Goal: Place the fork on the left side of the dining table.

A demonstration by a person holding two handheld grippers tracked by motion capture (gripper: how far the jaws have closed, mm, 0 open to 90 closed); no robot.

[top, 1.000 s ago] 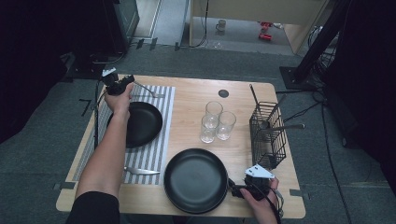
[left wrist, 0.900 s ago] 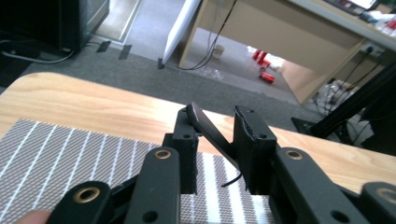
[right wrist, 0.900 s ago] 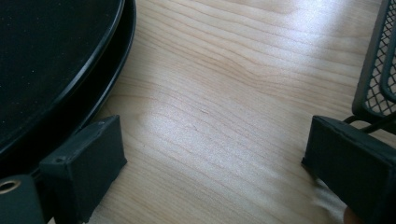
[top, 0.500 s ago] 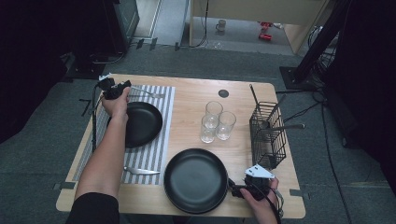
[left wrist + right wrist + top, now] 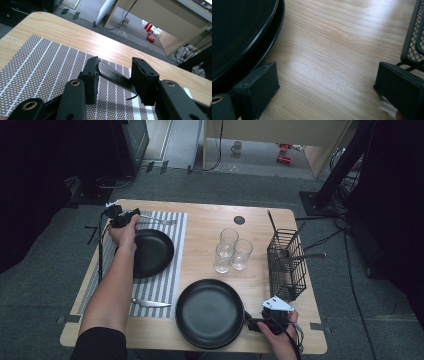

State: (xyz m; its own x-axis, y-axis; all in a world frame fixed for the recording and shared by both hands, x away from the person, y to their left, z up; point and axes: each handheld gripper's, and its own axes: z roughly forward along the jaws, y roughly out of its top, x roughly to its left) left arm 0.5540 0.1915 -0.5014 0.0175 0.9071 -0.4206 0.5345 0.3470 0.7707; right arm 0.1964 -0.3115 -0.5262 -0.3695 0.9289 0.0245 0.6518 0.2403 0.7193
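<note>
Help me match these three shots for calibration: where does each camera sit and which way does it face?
High view: above the near table edge, facing forward and down; both forearms show.
Left gripper view: rides the left tool, facing a fork handle on the striped mat.
Right gripper view: rides the right tool, facing wood; shares the black plate with the high view.

The left gripper (image 5: 131, 216) has just been opening its jaws around the silver metal fork (image 5: 159, 221) at the striped mat's (image 5: 162, 287) far edge

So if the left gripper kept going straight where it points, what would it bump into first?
Probably the fork: its handle already lies between the left gripper's jaws, which have just been opening, on the striped mat. Depth is hard to judge.
</note>
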